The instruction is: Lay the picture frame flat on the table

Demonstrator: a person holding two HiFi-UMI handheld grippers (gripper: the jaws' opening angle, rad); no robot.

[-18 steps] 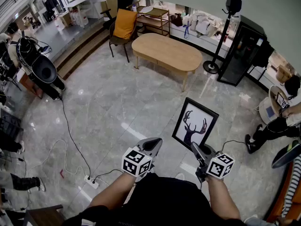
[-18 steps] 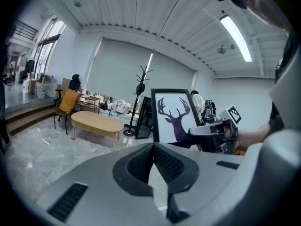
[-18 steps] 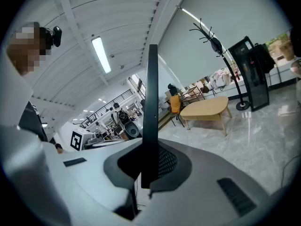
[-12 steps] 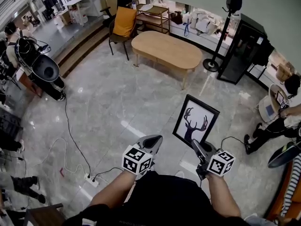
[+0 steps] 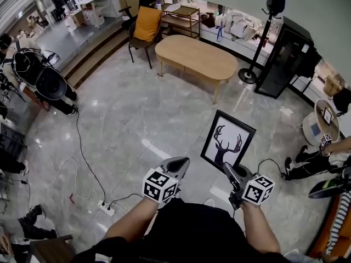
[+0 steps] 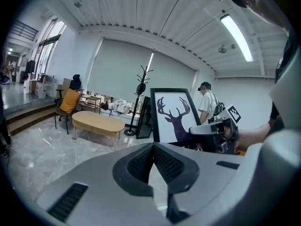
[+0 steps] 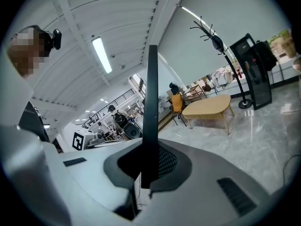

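Note:
The black picture frame (image 5: 227, 141) with a deer silhouette is held upright in the air over the grey floor, with my right gripper (image 5: 226, 170) shut on its lower edge. The right gripper view shows the frame edge-on as a dark bar (image 7: 150, 102) rising from between the pads of my right gripper (image 7: 149, 173). My left gripper (image 5: 184, 162) is shut and holds nothing, left of the frame. From my left gripper (image 6: 153, 147) I see the frame's face (image 6: 173, 114) and the right gripper (image 6: 214, 133). The oval wooden table (image 5: 194, 59) stands far ahead.
A chair with an orange cushion (image 5: 143, 29) sits left of the table. A coat stand (image 5: 263, 32) and a black cabinet (image 5: 285, 59) stand at its right. A cable and power strip (image 5: 107, 210) lie on the floor at the left. People stand or sit at both edges.
Both grippers and the frame have kept their places. Only the people at the edges of the head view have shifted.

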